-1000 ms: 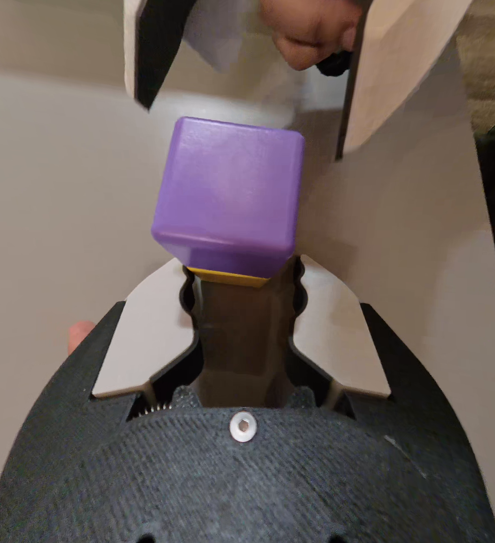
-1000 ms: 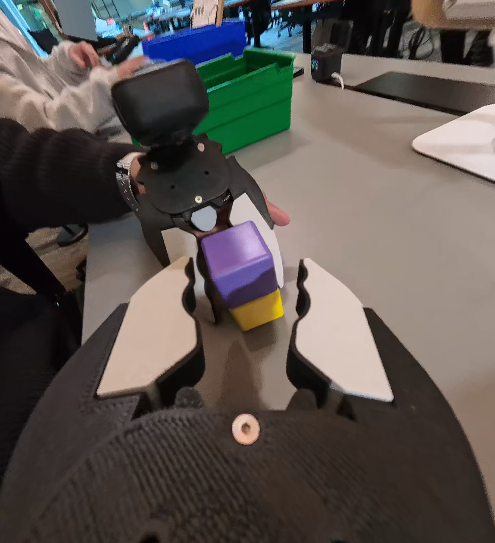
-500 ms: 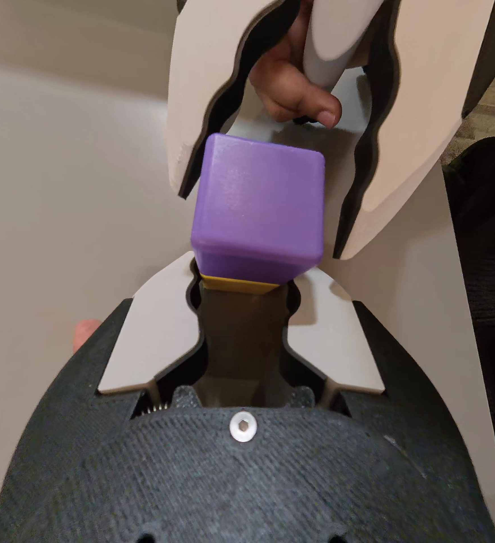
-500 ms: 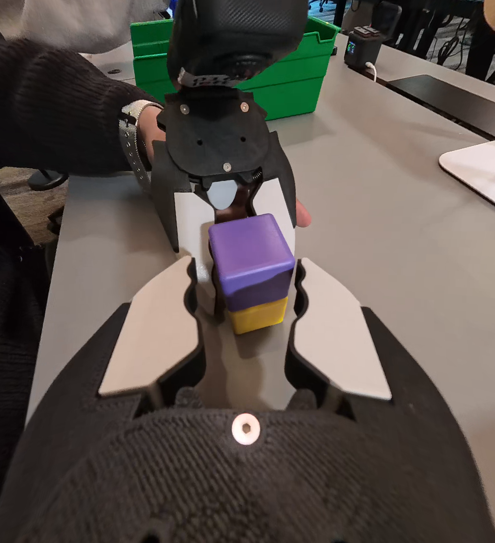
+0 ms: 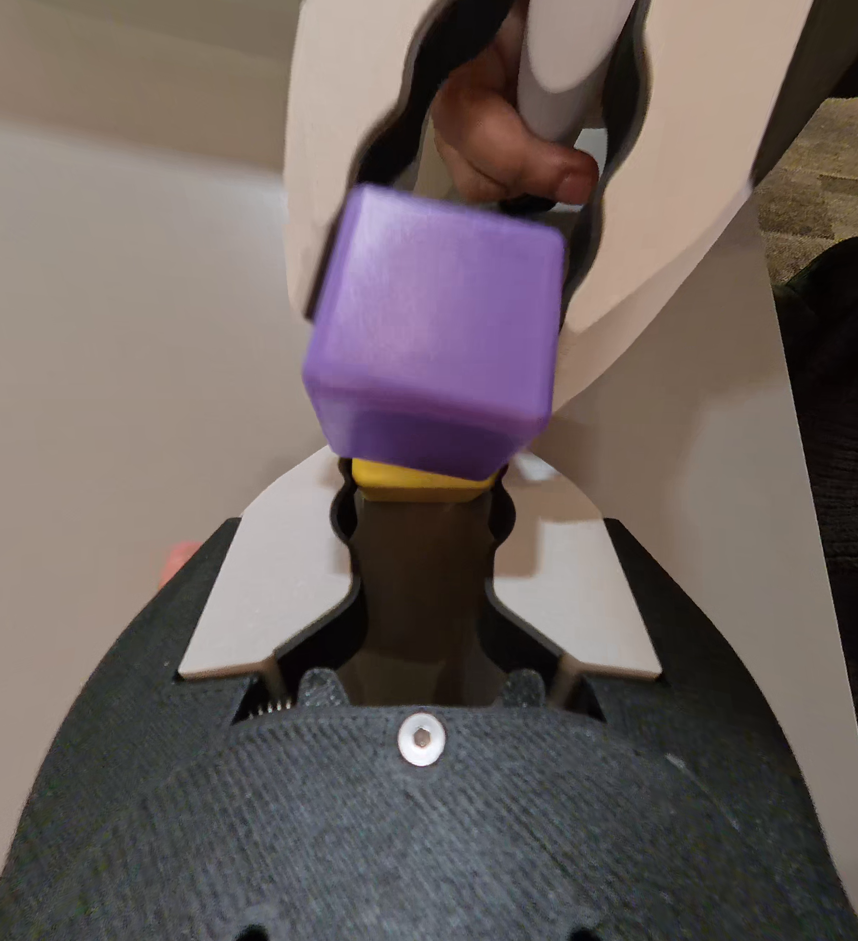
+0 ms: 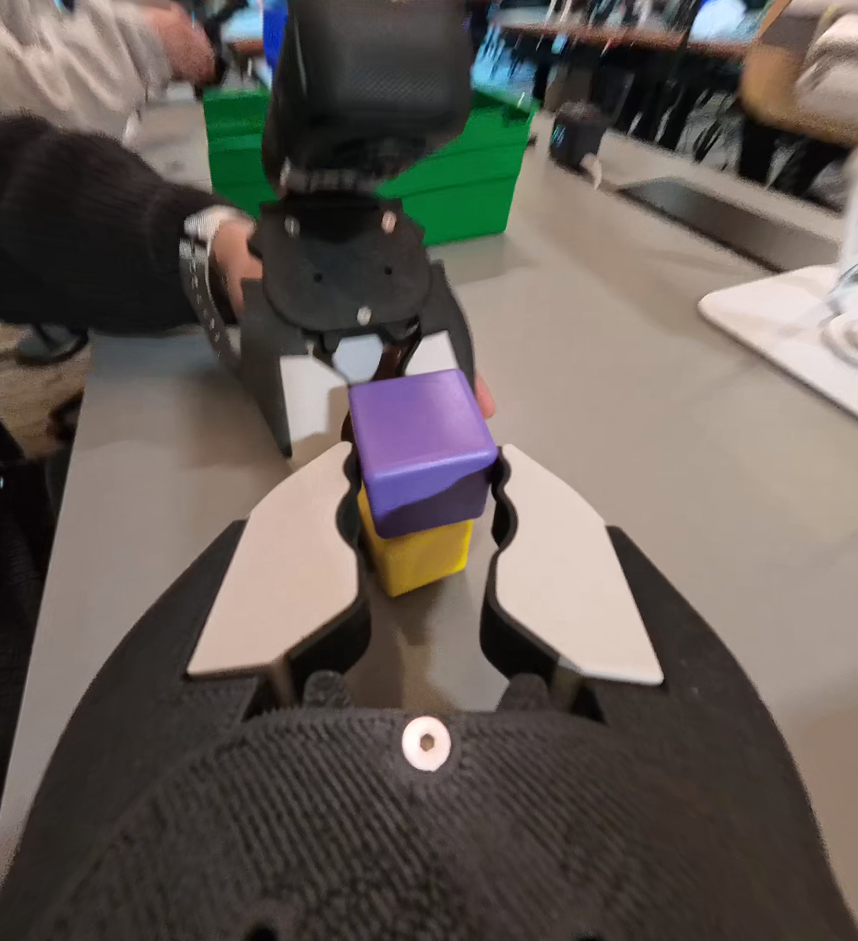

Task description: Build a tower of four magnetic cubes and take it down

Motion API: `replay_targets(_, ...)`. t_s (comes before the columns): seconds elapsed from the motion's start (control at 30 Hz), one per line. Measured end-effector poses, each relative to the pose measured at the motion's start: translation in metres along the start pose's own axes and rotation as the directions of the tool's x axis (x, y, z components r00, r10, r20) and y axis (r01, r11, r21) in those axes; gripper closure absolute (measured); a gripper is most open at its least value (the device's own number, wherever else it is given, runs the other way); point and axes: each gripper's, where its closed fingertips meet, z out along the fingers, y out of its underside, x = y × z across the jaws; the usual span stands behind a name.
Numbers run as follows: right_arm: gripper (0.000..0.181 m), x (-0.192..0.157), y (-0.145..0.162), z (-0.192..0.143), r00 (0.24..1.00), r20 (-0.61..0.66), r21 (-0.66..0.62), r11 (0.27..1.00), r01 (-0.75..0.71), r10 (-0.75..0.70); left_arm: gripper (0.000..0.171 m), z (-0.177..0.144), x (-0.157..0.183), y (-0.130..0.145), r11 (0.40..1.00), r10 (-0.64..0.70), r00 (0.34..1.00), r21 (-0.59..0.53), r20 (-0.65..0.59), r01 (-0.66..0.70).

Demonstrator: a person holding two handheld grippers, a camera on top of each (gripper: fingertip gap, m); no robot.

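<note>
While tilted down, both grippers' fingers [image 6: 544, 514] flank the purple cube [image 6: 419, 443].

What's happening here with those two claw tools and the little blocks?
A person holds a claw-like gripper in each hand, facing each other over a grey table. A purple cube sits on a yellow cube, slightly askew. The right gripper has its fingers on either side of the purple cube. The left gripper sits at the yellow cube from the opposite side. A green bin stands behind.
</note>
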Motion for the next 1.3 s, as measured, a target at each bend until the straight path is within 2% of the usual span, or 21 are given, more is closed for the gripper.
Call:
replay_targets(0.1, 0.131, 0.016, -0.037, -0.025, 0.997, -0.048, 0.143, 0.988, -0.053, 0.061, 0.121, 0.0, 0.0, 0.0, 1.0, 0.009, 1.0, -0.003, 0.007, -0.009)
replay_targets(0.17, 0.131, 0.025, -0.06, -0.052, 0.994, -0.094, 0.184, 0.982, -0.04, 0.058, 0.121, 0.001, 0.0, 0.001, 1.0, 0.02, 1.0, -0.007, 0.018, -0.02)
replay_targets(0.33, 0.131, 0.05, -0.092, -0.146, 0.945, -0.318, 0.08, 0.991, 0.111, -0.08, 0.121, 0.001, 0.0, 0.001, 1.0, 0.025, 0.999, -0.008, 0.024, -0.024)
replay_targets(0.4, 0.131, 0.065, -0.09, -0.183, 0.902, -0.41, -0.01, 0.99, 0.142, -0.134, 0.121, 0.001, 0.0, 0.001, 1.0, 0.025, 0.999, -0.009, 0.026, -0.025)
replay_targets(0.47, 0.131, 0.088, -0.075, -0.216, 0.845, -0.512, -0.113, 0.987, 0.11, -0.153, 0.121, 0.001, -0.001, 0.001, 1.0, 0.023, 0.999, -0.009, 0.028, -0.023)
replay_targets(0.57, 0.131, 0.129, -0.032, -0.249, 0.758, -0.647, -0.185, 0.982, -0.046, -0.087, 0.121, 0.001, -0.001, 0.001, 1.0, 0.021, 0.999, -0.009, 0.034, -0.021)
replay_targets(0.67, 0.13, 0.163, 0.023, -0.256, 0.704, -0.71, -0.225, 0.952, -0.209, -0.013, 0.121, 0.001, -0.002, 0.001, 1.0, 0.018, 0.999, -0.009, 0.041, -0.018)
replay_targets(0.77, 0.13, 0.18, 0.071, -0.25, 0.718, -0.696, -0.381, 0.857, -0.348, -0.017, 0.121, 0.001, -0.003, 0.001, 1.0, 0.016, 0.999, -0.009, 0.05, -0.016)
replay_targets(0.93, 0.13, 0.186, 0.112, -0.241, 0.748, -0.662, -0.566, 0.687, -0.456, -0.048, 0.121, 0.001, -0.003, 0.001, 1.0, 0.018, 0.998, -0.011, 0.055, -0.018)
replay_targets(1.0, 0.13, 0.19, 0.119, -0.239, 0.751, -0.656, -0.597, 0.659, -0.457, -0.074, 0.121, 0.002, -0.003, 0.001, 1.0, 0.018, 0.998, -0.011, 0.056, -0.018)
replay_targets(1.3, 0.13, 0.195, 0.109, -0.229, 0.762, -0.647, -0.558, 0.699, -0.447, -0.029, 0.121, 0.002, -0.003, 0.001, 1.0, 0.015, 0.998, -0.011, 0.053, -0.015)
